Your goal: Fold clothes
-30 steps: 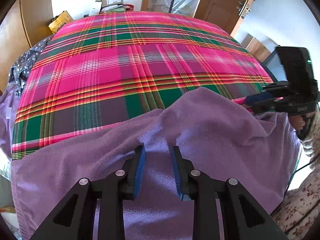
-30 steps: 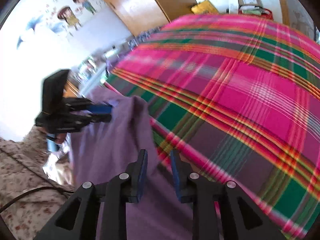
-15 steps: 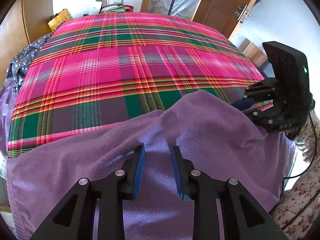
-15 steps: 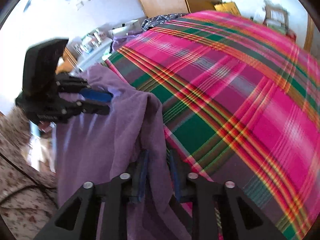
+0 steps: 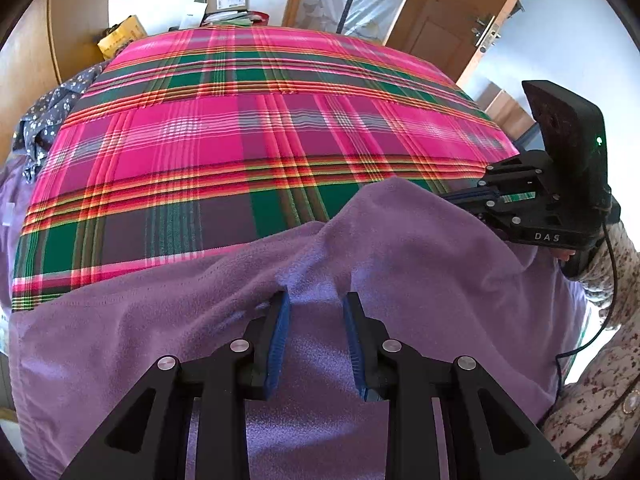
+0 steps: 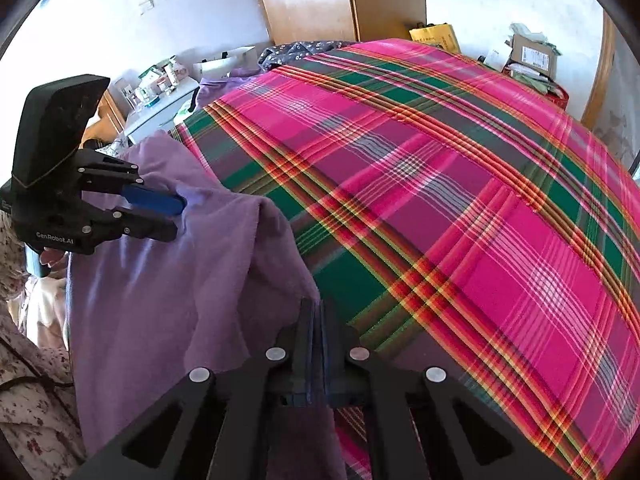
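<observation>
Right hand-held gripper (image 6: 318, 312) closed, pinching purple cloth (image 6: 160, 288)

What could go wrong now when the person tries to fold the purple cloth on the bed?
1. The right gripper has just closed on only the edge of the purple fleece cloth; it may slip out when pulled.
2. The left gripper stands open around a raised ridge, so a lift now would be uneven.
3. Dragging may wrinkle the plaid bedcover.

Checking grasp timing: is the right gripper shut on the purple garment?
Shut on it. The right gripper has just closed, pads together, pinching the purple garment edge.
</observation>
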Available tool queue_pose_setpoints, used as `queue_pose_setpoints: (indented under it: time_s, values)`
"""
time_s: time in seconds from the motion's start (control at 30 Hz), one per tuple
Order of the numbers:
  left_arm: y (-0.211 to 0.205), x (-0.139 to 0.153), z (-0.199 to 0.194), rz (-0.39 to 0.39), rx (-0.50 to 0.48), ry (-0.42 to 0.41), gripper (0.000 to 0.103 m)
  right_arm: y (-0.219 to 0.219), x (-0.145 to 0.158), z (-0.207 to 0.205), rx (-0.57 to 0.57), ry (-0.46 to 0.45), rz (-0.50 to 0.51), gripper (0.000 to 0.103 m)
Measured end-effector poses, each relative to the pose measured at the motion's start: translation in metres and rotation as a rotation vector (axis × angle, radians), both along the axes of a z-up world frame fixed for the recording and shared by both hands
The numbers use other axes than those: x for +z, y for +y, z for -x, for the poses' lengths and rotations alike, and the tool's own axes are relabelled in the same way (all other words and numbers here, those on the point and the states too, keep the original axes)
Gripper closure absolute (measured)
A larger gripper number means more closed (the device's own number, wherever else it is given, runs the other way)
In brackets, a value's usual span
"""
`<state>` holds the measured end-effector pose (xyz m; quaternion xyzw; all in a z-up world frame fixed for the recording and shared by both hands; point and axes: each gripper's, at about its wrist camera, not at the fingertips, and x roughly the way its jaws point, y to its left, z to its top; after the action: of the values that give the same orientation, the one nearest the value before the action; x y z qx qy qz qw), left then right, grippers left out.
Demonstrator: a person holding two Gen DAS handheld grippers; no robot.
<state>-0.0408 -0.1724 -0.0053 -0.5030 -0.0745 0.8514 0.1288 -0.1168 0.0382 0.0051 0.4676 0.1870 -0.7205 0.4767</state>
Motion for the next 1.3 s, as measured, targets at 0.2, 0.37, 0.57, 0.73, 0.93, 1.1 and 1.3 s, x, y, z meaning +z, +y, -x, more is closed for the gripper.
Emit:
queue_pose_setpoints:
  time_s: [0.2,0.37,0.57,0.73,0.93,1.1,1.3]
  values:
    - [0.002,0.001,0.002,0.004,0.002,0.001,0.074,-0.002,0.011,0.005,0.030,0.002,0.060,0.086]
    - [0.000,0.000,0.001,-0.012,0.013,0.006,0.074,-0.029,0.000,0.004,0.137,-0.005,0.039,0.073]
    - [-0.004,-0.001,0.001,-0.033,0.013,0.007,0.074,-0.057,0.000,0.002,0.284,0.027,0.050,0.069]
    - [-0.008,-0.001,0.000,-0.051,0.017,0.009,0.074,-0.071,-0.002,0.000,0.326,0.075,0.048,0.069]
    - [-0.013,0.000,-0.003,-0.065,0.013,0.014,0.074,-0.067,-0.001,0.012,0.298,0.074,0.089,0.089]
    - [-0.019,0.002,-0.004,-0.071,0.030,0.018,0.074,-0.063,-0.005,0.025,0.284,-0.006,0.118,0.091]
    - [-0.027,0.001,0.000,-0.089,0.068,0.014,0.074,-0.061,-0.004,0.032,0.281,-0.003,0.109,0.086]
